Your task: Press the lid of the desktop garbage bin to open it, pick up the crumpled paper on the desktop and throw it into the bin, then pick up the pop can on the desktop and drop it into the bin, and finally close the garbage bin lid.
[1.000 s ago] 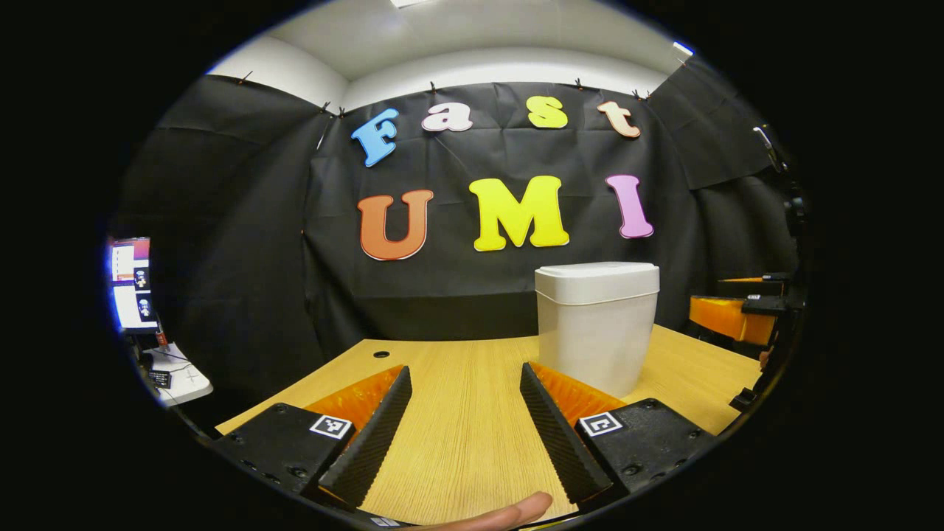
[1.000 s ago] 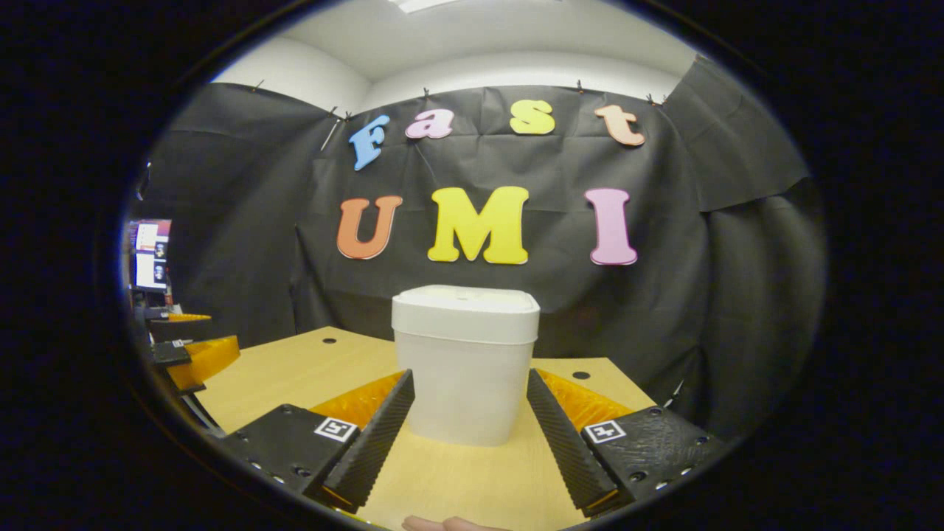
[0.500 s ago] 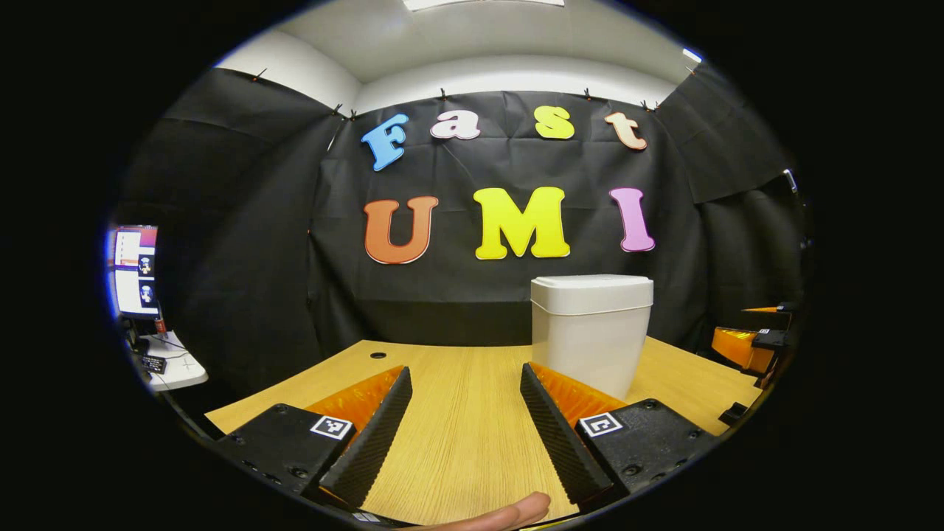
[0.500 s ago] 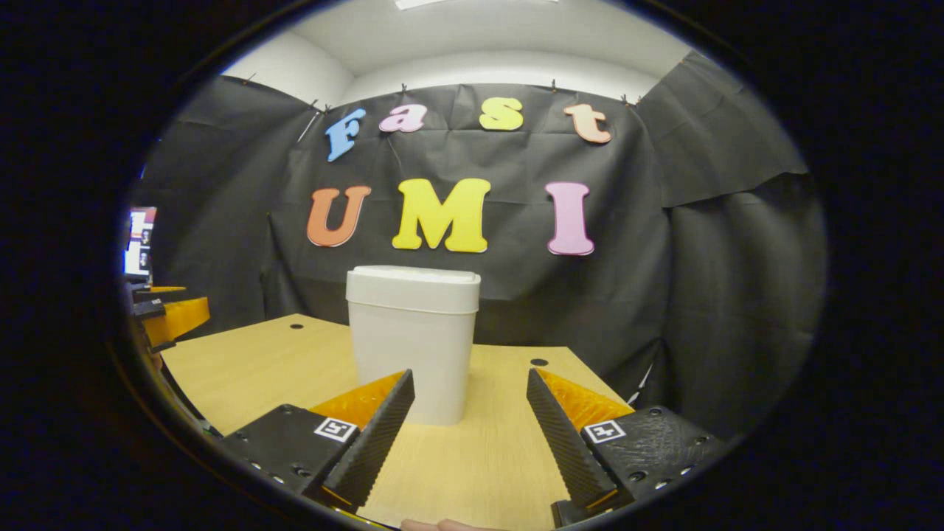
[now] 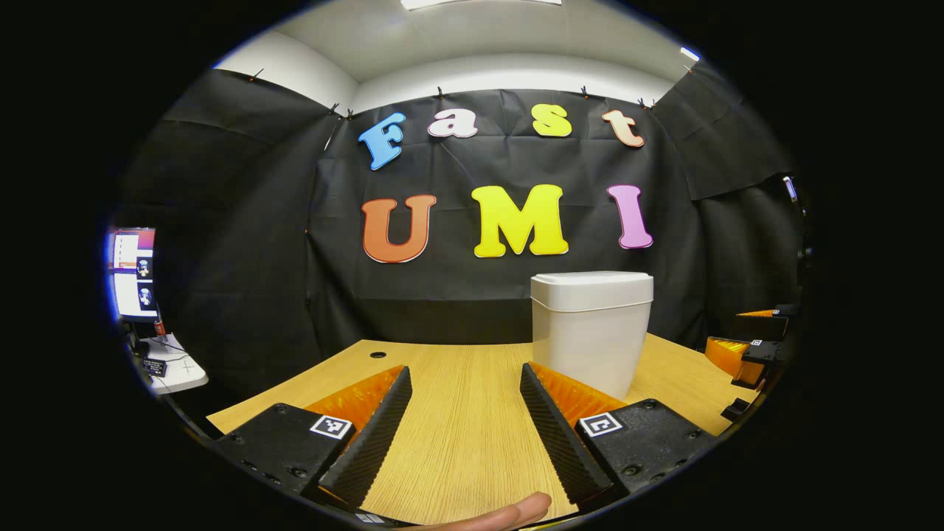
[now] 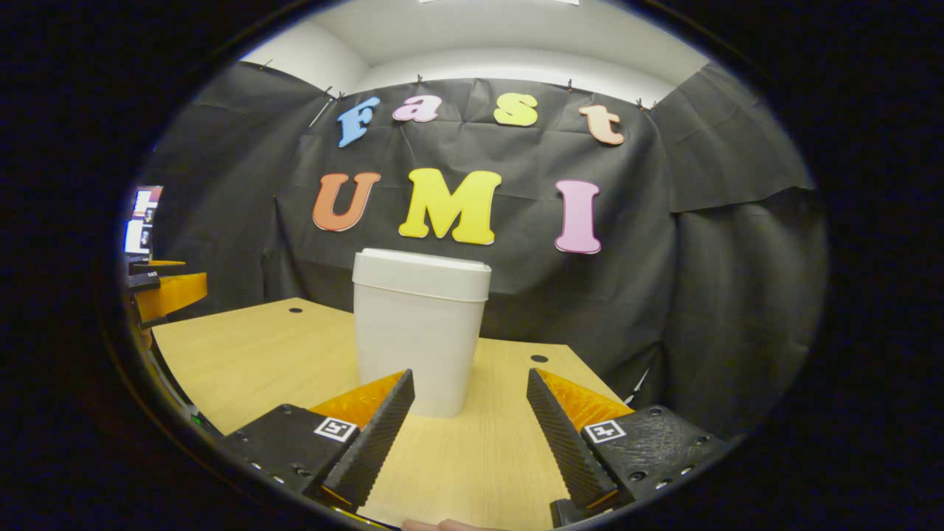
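A white desktop garbage bin (image 5: 590, 332) stands on the wooden table (image 5: 457, 413) with its lid (image 5: 592, 289) shut; in the right gripper view the bin (image 6: 419, 332) is just left of centre. My left gripper (image 5: 464, 435) is open over bare wood, the bin ahead and to its right. My right gripper (image 6: 472, 435) is open too, the bin close in front of its left finger. The right gripper (image 5: 748, 346) also appears far right in the left gripper view, and the left gripper (image 6: 166, 291) far left in the right gripper view.
The black cloth wall stands right behind the table. Small cable holes (image 5: 380, 355) (image 6: 538, 358) mark the tabletop near its back edge. A monitor (image 5: 133, 274) and a small white desk (image 5: 173, 369) stand to the left, off the table.
The right gripper has drawn back and lowered, so the bin shifted left in its view. The left gripper has dropped slightly over the second. The lid stays shut.
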`<state>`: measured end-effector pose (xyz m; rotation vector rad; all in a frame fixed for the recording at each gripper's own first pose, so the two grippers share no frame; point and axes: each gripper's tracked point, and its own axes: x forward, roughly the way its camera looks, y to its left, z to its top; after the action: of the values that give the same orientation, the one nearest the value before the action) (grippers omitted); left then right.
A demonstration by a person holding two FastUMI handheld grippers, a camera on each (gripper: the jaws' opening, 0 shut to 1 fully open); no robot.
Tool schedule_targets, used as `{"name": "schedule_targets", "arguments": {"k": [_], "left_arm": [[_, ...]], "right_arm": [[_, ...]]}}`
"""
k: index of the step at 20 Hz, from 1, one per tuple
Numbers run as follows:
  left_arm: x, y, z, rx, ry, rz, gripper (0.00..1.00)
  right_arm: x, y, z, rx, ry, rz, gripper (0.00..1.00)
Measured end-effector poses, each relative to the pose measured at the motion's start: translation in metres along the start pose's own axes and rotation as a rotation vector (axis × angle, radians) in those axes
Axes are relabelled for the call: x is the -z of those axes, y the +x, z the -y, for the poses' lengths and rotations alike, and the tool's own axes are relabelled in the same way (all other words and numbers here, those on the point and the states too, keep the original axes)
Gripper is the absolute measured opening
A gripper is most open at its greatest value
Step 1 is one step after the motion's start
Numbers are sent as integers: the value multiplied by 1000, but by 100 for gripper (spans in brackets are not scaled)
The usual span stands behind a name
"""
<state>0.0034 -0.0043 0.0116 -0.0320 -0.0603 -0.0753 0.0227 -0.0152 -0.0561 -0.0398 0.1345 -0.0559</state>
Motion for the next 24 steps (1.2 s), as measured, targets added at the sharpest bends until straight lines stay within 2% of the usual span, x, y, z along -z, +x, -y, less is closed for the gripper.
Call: {"name": "schedule_targets", "arguments": {"k": [5, 9, 24], "left_arm": [[6, 1, 4, 14, -12, -18, 96], [4, 1, 5, 15, -7, -18, 96], [12, 5, 6, 15, -4, -45, 96]], "right_arm": [[2, 2, 3, 11, -4, -7, 98], [6, 4, 5, 25, -18, -10, 96], [12, 6, 4, 21, -41, -24, 96]]}}
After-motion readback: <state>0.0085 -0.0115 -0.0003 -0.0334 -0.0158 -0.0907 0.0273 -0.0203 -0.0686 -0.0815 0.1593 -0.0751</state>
